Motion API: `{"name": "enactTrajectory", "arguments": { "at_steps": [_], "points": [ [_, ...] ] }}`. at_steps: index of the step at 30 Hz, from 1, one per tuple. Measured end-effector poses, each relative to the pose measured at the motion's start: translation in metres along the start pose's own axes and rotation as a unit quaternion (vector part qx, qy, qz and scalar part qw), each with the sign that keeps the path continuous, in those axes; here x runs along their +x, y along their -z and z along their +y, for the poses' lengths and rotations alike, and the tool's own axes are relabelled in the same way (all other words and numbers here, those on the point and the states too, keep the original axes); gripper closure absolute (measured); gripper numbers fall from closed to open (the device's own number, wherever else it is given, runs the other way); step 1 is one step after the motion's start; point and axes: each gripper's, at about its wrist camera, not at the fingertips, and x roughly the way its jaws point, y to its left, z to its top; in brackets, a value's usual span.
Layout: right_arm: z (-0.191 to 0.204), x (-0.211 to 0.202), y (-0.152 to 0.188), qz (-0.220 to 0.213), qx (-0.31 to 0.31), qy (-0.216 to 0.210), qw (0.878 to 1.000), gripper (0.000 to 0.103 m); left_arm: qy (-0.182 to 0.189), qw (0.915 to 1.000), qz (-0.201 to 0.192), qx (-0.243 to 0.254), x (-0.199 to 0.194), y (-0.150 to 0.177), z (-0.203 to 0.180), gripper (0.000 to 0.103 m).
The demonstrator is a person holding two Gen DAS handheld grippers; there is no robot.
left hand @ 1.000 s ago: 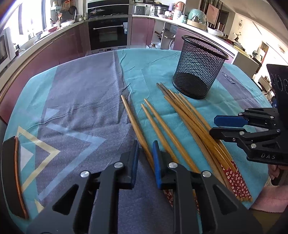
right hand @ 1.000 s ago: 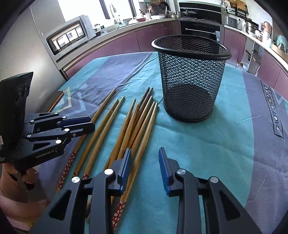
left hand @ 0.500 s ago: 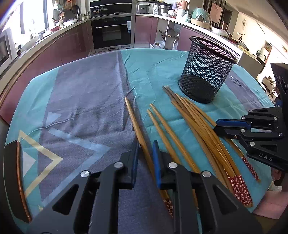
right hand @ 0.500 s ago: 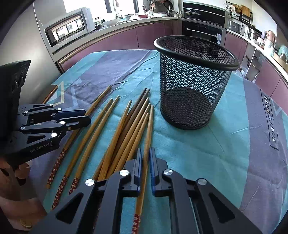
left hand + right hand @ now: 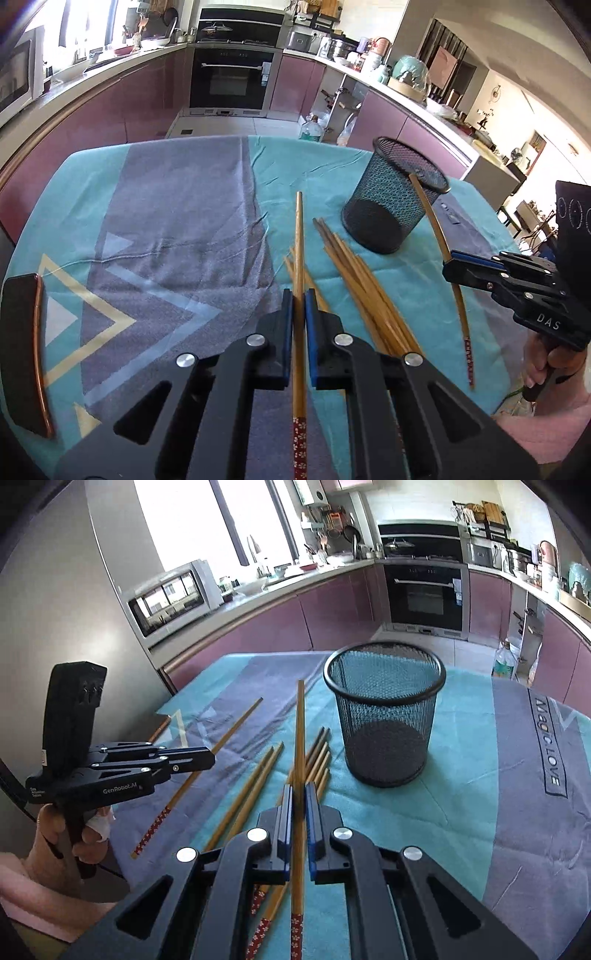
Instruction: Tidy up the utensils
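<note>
While each hand-held gripper, left [image 5: 299, 295] and right [image 5: 299, 788], clamps one slender bamboo chopstick [image 5: 298, 236], a round black mesh cup [image 5: 384, 716] stands mid-frame.

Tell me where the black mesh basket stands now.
The mesh basket stands upright on the teal cloth, right of centre in both views, just beyond the loose chopsticks.

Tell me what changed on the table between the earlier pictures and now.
Both grippers closed on a chopstick and lifted it. The left gripper holds one chopstick, raised off the cloth. The right gripper holds another chopstick, its tip now in the air near the mesh cup. The other chopsticks lie on the tablecloth as before, and the cup stands in its place, empty.
</note>
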Motion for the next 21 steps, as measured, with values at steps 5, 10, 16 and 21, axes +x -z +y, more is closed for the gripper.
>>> {"name": "enactTrajectory", "arguments": {
  "at_steps": [5, 10, 16, 21],
  "points": [
    [0.002, -0.037, -0.017, -0.076, -0.006, -0.017, 0.997, 0.098, 0.053, 0.9974, -0.048, 0.009, -0.037, -0.018, -0.013, 0.096],
    [-0.002, -0.069, -0.032, -0.140, -0.012, -0.023, 0.990, 0.098, 0.109, 0.9883, -0.106, 0.010, -0.073, -0.043, -0.027, 0.096],
    [-0.009, -0.086, -0.059, -0.169, -0.020, -0.011, 0.985, 0.098, 0.134, 0.9750, -0.177, 0.012, -0.091, -0.085, -0.049, 0.096],
    [-0.018, -0.089, -0.082, -0.191, -0.023, 0.009, 0.981, 0.098, 0.127, 0.9674, -0.219, 0.011, -0.076, -0.122, -0.078, 0.096]
  ]
}}
